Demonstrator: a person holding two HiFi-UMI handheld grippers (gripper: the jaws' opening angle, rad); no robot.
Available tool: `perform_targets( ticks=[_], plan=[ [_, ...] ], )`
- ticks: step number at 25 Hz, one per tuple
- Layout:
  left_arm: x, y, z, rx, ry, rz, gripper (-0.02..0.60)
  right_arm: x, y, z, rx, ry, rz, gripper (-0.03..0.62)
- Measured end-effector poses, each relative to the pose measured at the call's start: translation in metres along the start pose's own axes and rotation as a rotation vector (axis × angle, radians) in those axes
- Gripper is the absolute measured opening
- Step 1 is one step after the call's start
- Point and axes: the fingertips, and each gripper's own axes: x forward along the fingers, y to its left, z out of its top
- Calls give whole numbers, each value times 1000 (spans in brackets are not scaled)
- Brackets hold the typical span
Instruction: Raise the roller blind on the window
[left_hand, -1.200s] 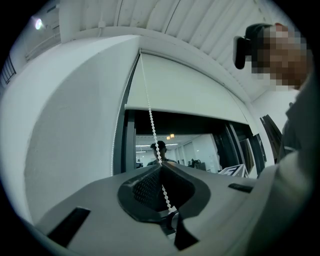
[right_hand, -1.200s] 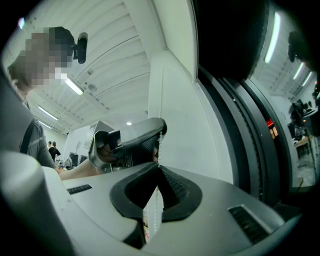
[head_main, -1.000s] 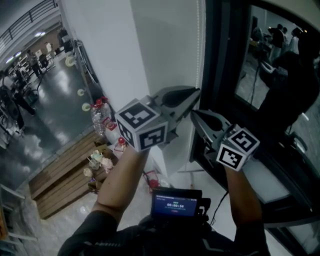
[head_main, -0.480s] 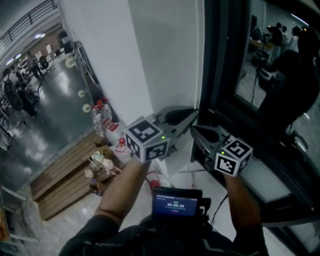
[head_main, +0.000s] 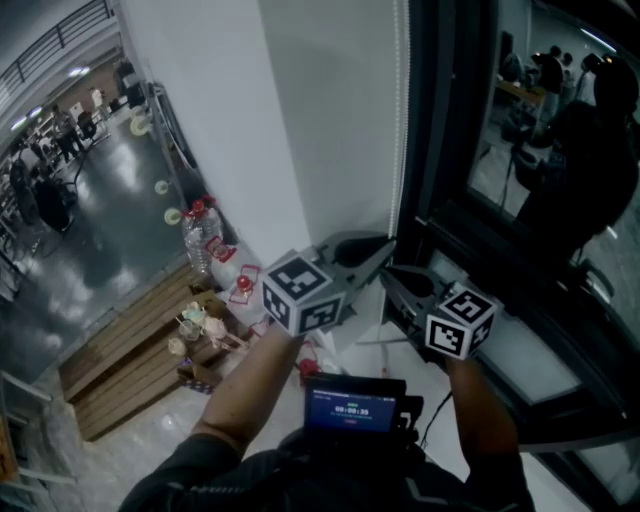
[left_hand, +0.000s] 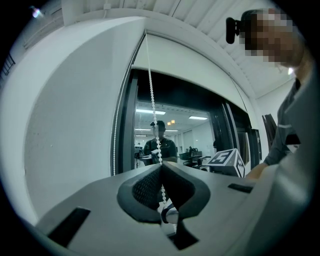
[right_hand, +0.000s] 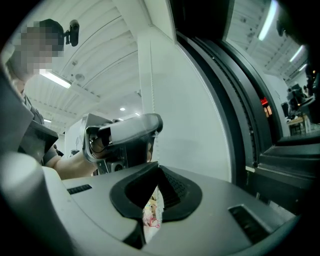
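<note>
Gripping bead chain (left_hand: 152, 100) in fully closed left claw (left_hand: 161, 165), just beside window frame (left_hand: 125, 125). Got right claw (right_hand: 157, 167) closed too; can't tell if chain caught. Pull straight down, steady, no sideways yank. Watch roller blind (left_hand: 200, 67) up top.

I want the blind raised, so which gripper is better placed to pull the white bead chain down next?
Left, probably. The left gripper is shut on the white bead chain, which runs straight up from its jaws. The right gripper is shut beside it; whether it grips the chain is unclear.
</note>
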Motion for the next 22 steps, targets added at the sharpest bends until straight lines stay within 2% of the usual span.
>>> perform_targets(
  ticks=[6,8,10,14,18,22],
  plan=[
    [1,-4,-17,-19,18,0,0,-7,-3,-14,-2,36,-19,10],
    [0,-4,-17,-24,16,-4,0,-15,-6,-14,-45,80,-51,41],
    [0,-5,-16,-33,11,-9,-1,-27,-7,-4,-65,82,-54,79],
    [-2,-10,-15,-22,-10,-4,-1,-46,-1,54,-121,-10,-30,87],
    [-4,-19,-13,-31,-25,-27,-2,-42,14,109,-194,-72,1,87],
    [-6,-23,-11,-39,-30,-40,-2,-29,30,145,-194,-120,50,87]
  ],
)
